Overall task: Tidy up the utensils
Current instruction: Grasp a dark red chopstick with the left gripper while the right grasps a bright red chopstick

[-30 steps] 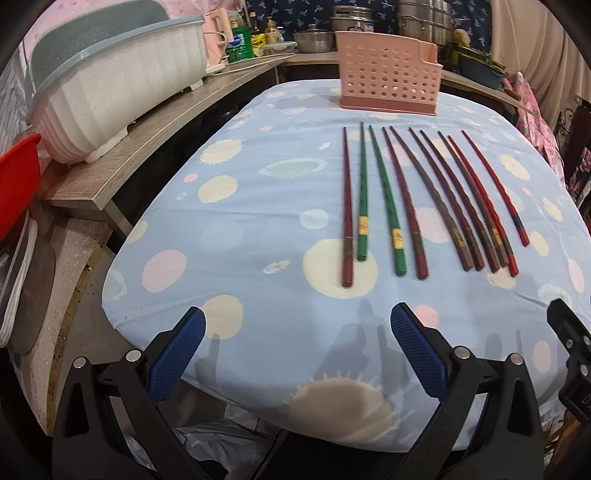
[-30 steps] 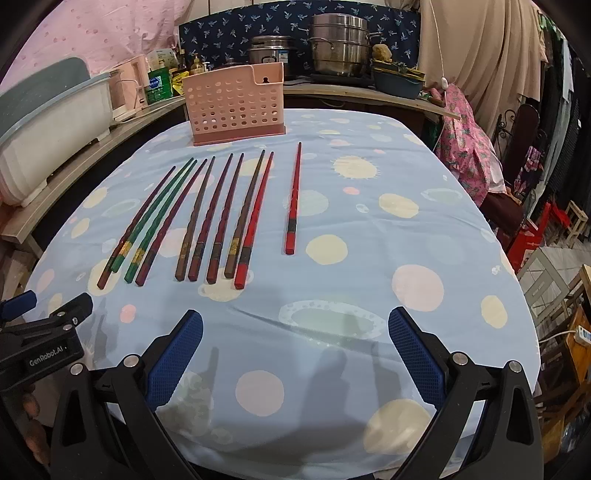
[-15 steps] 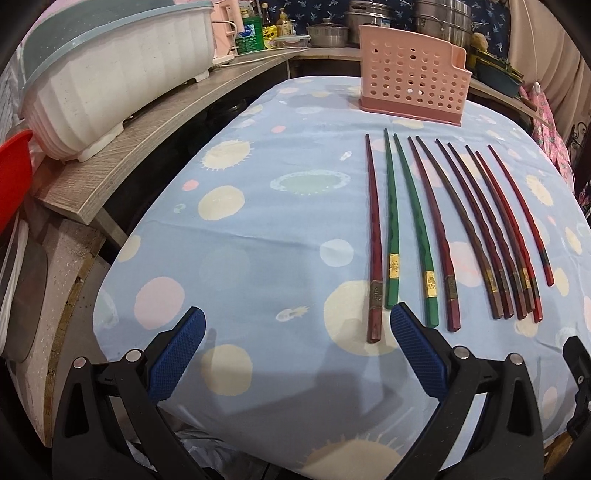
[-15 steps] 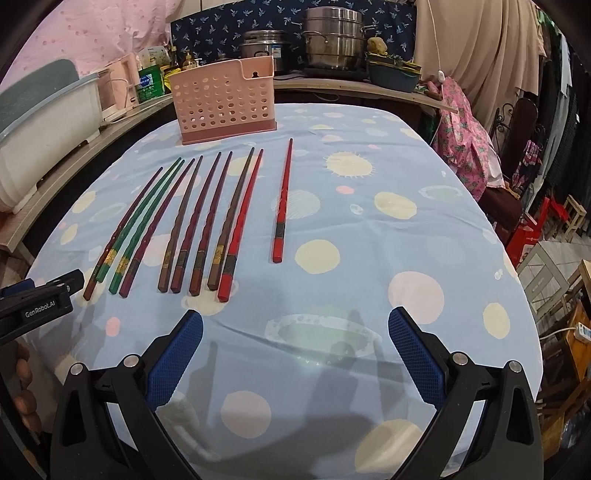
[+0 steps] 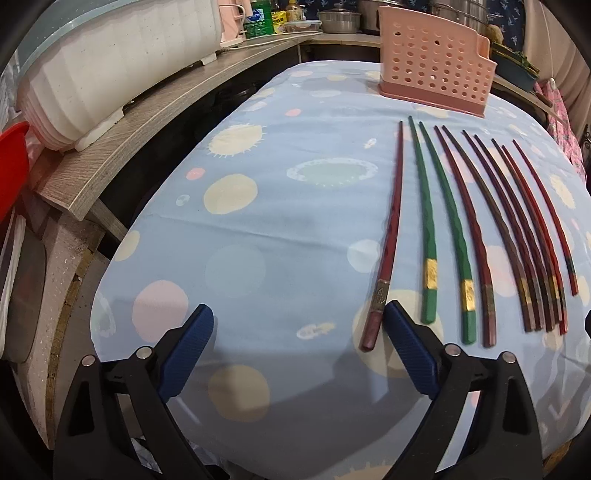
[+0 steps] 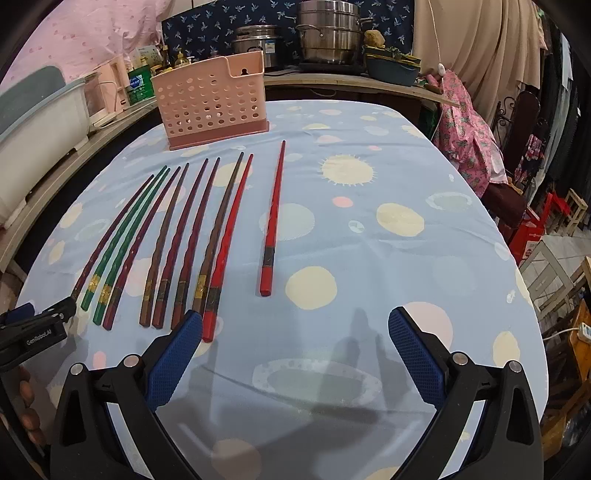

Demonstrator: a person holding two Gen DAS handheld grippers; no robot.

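Note:
Several chopsticks lie side by side on the blue spotted tablecloth (image 5: 280, 229), tips toward a pink perforated utensil holder (image 5: 432, 61) at the far end. The leftmost dark red chopstick (image 5: 388, 243) has its thick end just inside my open left gripper (image 5: 299, 343), by the right finger. Two green chopsticks (image 5: 428, 236) lie beside it. In the right wrist view a bright red chopstick (image 6: 273, 218) lies apart on the right of the row (image 6: 177, 243). My right gripper (image 6: 295, 343) is open and empty, its left finger near the row's thick ends. The holder (image 6: 210, 103) stands beyond.
A white and teal dish rack (image 5: 110, 55) sits on a wooden shelf (image 5: 147, 122) left of the table. Steel pots (image 6: 328, 33) and bottles stand on the counter behind. A chair with pink cloth (image 6: 469, 133) is at the right. The left gripper's body (image 6: 33, 332) shows at the right view's left edge.
Both grippers have moved forward and lower toward the thick ends of the chopsticks. The chopsticks and holder have not moved. Both grippers stay open.

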